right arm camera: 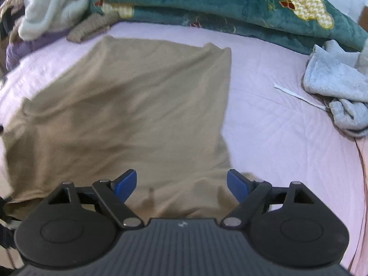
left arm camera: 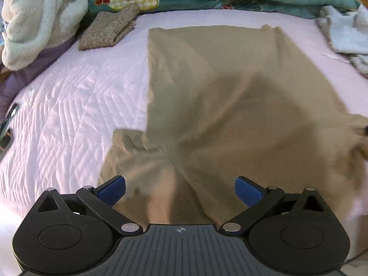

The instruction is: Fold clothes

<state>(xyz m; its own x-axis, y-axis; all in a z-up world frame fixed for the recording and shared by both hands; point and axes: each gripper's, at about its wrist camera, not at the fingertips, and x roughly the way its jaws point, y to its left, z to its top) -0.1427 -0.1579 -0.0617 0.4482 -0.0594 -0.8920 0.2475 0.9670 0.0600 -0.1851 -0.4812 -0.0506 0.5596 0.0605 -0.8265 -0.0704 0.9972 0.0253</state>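
A tan garment [left arm camera: 218, 87] lies spread on the pale pink quilted bedspread [left arm camera: 69, 105], mostly flat, its far edge straight and its near part rumpled, with a sleeve-like flap [left arm camera: 131, 140] bunched at the left in the left wrist view. Soft creases run across the cloth, and both views are blurred, so its seams and collar are hard to make out. The left gripper [left arm camera: 180, 191] hangs over the near part of the garment, blue fingers [left arm camera: 112, 189] spread wide with nothing between them. The right gripper [right arm camera: 181, 185] is released too, jaws wide apart over the garment's near right corner, pads clear of the cloth. One tan garment, two grippers, four blue pads in all. Around it: one teal patterned blanket [right arm camera: 207, 2] along the far edge of the bed, one speckled brown folded cloth [left arm camera: 108, 30] beside the garment's far left corner, one fluffy cream fleece [left arm camera: 39, 18] at far left, one light grey crumpled garment [right arm camera: 335, 85] at right, with a thin white strip [right arm camera: 296, 95] just beside it. The grey piece is cut off by the frame edge, and the tan garment's near hem is hidden behind the gripper bodies.
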